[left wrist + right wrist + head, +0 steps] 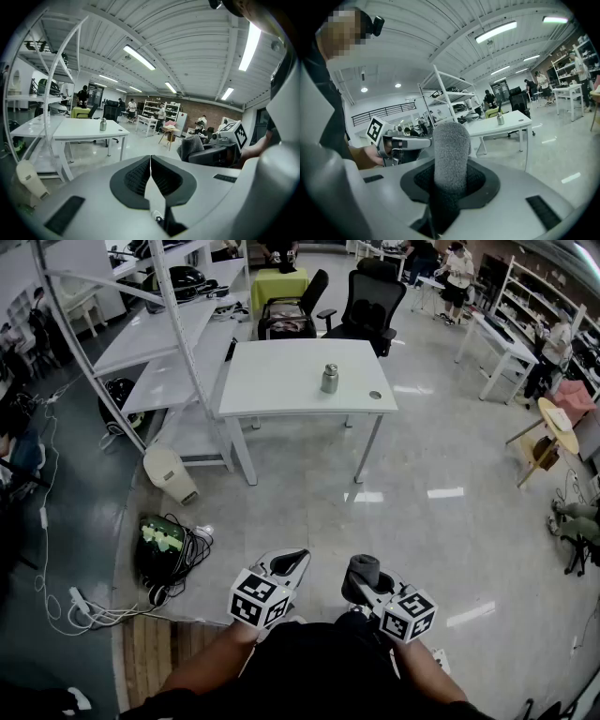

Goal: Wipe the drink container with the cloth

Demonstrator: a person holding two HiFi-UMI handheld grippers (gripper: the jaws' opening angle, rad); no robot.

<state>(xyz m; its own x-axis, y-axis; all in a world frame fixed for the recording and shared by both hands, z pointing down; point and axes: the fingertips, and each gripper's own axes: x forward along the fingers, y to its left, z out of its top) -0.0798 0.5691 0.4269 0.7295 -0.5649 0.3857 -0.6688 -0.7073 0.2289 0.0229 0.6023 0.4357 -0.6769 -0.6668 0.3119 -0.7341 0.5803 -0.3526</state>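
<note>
A small metal drink container (330, 378) stands upright on a white table (281, 390) well ahead of me; it also shows far off in the left gripper view (103, 124) and the right gripper view (500, 119). My left gripper (289, 564) is held low near my body, jaws shut with nothing between them (150, 161). My right gripper (362, 574) is beside it, shut on a folded grey cloth (451, 157) that sticks up out of the jaws (364, 569). Both grippers are far from the table.
White shelving (159, 324) stands left of the table, with black office chairs (372, 301) behind it. Cables and a bag (164, 545) lie on the floor at my left. More tables, shelves and several people fill the back and right of the room.
</note>
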